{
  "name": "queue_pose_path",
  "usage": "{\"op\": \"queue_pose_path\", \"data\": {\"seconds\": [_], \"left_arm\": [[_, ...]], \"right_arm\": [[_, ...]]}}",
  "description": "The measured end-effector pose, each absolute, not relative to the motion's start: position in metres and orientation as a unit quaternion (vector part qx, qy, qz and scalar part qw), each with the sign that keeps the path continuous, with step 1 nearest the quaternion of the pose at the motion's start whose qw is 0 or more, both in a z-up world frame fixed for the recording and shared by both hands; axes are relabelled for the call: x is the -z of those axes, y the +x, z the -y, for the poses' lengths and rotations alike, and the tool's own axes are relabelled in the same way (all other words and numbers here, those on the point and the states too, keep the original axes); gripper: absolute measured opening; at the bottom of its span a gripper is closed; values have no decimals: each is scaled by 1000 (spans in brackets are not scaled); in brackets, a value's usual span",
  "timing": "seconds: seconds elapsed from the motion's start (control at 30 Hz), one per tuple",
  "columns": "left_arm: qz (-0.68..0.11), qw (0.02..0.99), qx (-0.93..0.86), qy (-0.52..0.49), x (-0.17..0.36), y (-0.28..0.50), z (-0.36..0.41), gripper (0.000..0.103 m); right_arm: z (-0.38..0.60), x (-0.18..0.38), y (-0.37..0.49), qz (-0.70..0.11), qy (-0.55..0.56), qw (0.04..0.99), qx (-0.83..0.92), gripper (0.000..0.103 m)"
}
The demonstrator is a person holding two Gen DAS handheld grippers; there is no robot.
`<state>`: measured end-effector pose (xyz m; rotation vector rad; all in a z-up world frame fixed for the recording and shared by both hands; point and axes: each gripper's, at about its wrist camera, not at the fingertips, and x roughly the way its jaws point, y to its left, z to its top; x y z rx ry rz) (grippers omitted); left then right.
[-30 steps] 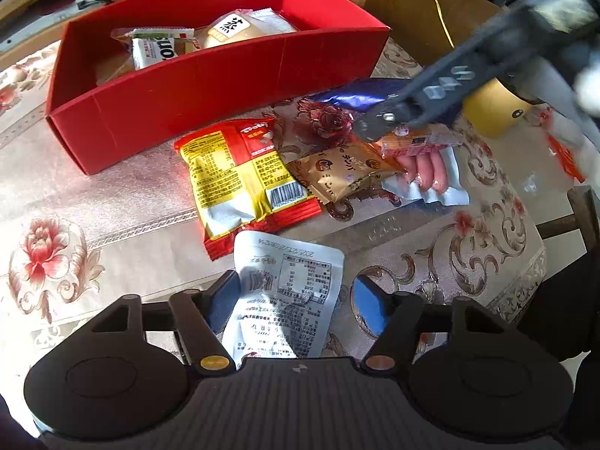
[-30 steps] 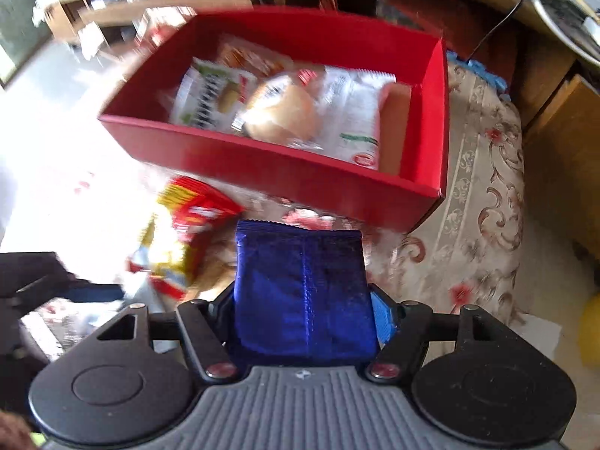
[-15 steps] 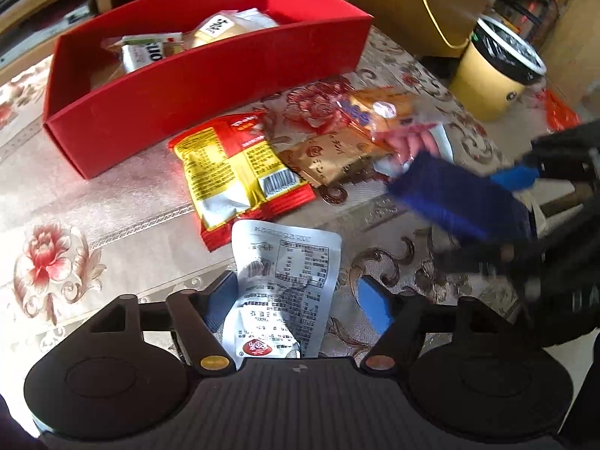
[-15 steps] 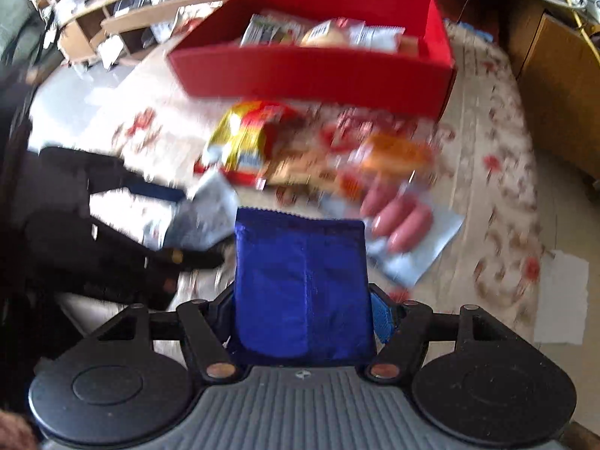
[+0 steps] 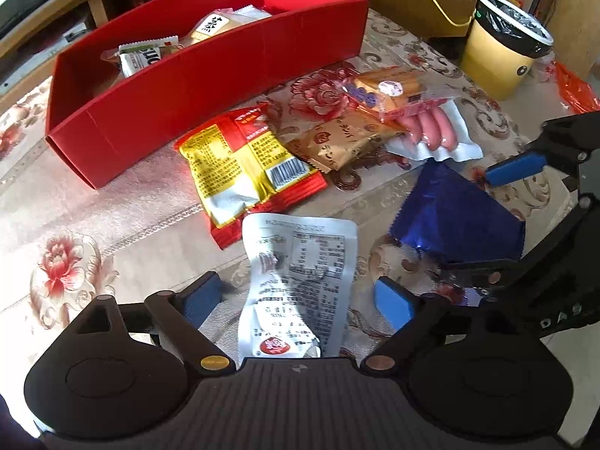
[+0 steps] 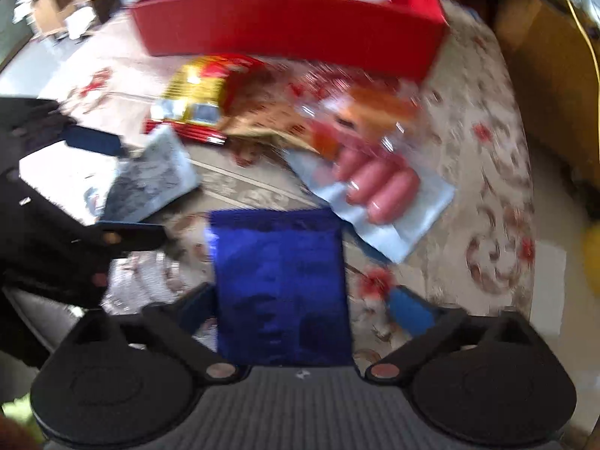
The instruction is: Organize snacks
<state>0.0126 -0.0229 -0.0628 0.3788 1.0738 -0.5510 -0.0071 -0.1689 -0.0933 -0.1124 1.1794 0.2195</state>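
blue foil packet (image 6: pixel 281 285) is lying between the fingers of my right claw (image 6: pixel 300 300), whose jaws are opening clear of it. my left claw (image 5: pixel 296 296) is opening too, white packet (image 5: pixel 296 281) loose between its pads, red box (image 5: pixel 210 86) sitting well ahead.

A Chinese character "蒸" stands on a packet (image 5: pixel 213 24) in the red box (image 5: pixel 210 75); other print is too small to read.

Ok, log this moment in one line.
left gripper: opening, white packet between | right gripper: opening, blue packet between | red box: part-filled
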Motion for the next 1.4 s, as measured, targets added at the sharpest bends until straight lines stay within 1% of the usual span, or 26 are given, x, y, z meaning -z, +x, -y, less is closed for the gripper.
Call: {"op": "queue_pose_path", "data": {"seconds": [0.23, 0.33, 0.37, 0.43, 0.5, 0.57, 0.6, 0.67, 0.7, 0.9, 0.97, 1.13, 1.3, 1.4], "left_arm": [[-497, 808, 260, 183, 65, 12, 24, 93], [-493, 810, 257, 185, 66, 11, 25, 96], [-492, 810, 257, 188, 66, 11, 26, 98], [-495, 810, 254, 188, 66, 11, 26, 99], [-496, 810, 252, 187, 66, 10, 26, 98], [-496, 811, 250, 181, 63, 7, 25, 87], [-497, 812, 250, 176, 61, 7, 24, 83], [-495, 816, 243, 170, 57, 5, 22, 64], [-496, 818, 240, 168, 55, 5, 21, 62], [-498, 817, 236, 170, 52, 1, 23, 59], [-497, 819, 236, 160, 49, 1, 21, 56], [-493, 827, 232, 139, 42, 2, 18, 53], [-492, 831, 226, 128, 40, 3, 15, 53], [-503, 826, 223, 125, 45, 5, 16, 57]], "right_arm": [[169, 96, -8, -550, -55, 827, -104, 91], [170, 95, -11, -551, -58, 826, -107, 91], [169, 94, -11, -551, -57, 826, -105, 89], [167, 91, -17, -546, -57, 829, -107, 79], [163, 86, -23, -538, -62, 833, -115, 58], [162, 83, -26, -532, -67, 836, -114, 52], [163, 82, -27, -533, -65, 836, -112, 51], [162, 81, -28, -533, -68, 836, -111, 49], [161, 80, -29, -531, -71, 837, -112, 49], [165, 69, -32, -517, -53, 848, -109, 49], [165, 66, -31, -511, -49, 851, -109, 49], [162, 60, -32, -498, -53, 859, -105, 48], [161, 62, -31, -500, -56, 858, -106, 48], [162, 66, -29, -507, -58, 853, -106, 48]]}}
